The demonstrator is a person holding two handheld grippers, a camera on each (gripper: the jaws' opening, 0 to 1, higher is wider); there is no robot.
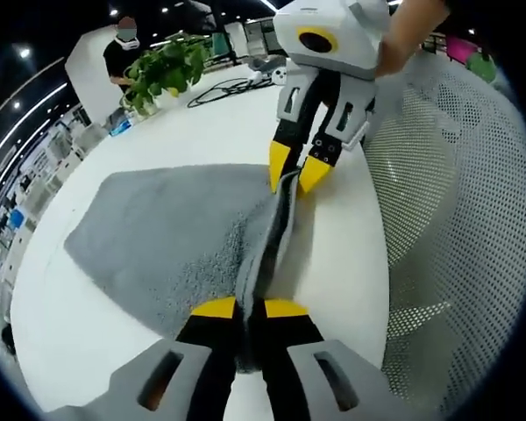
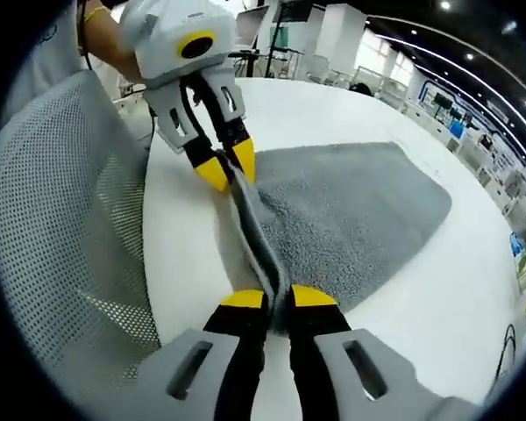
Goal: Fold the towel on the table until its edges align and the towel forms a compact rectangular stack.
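We have both hand-held grippers pinching one raised edge of the grey towel (image 1: 175, 237) — left hand-held gripper (image 1: 250, 309) and right hand-held gripper (image 2: 278, 298) at opposite ends. The rest lies flat on the white table (image 2: 421, 298), so the taut edge is our fold axis.

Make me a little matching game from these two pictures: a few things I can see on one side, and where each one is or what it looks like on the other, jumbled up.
Things:
1. towel
2. plant
3. mesh chair
4. left claw

Descriptions:
A. green, at the table's far edge
B. grey, lying on the white table, one edge lifted
C. white with holes, beside the table
D. yellow-tipped, shut on the towel's edge

Pairs: 1-B, 2-A, 3-C, 4-D

The right claw pinches the same edge further along.
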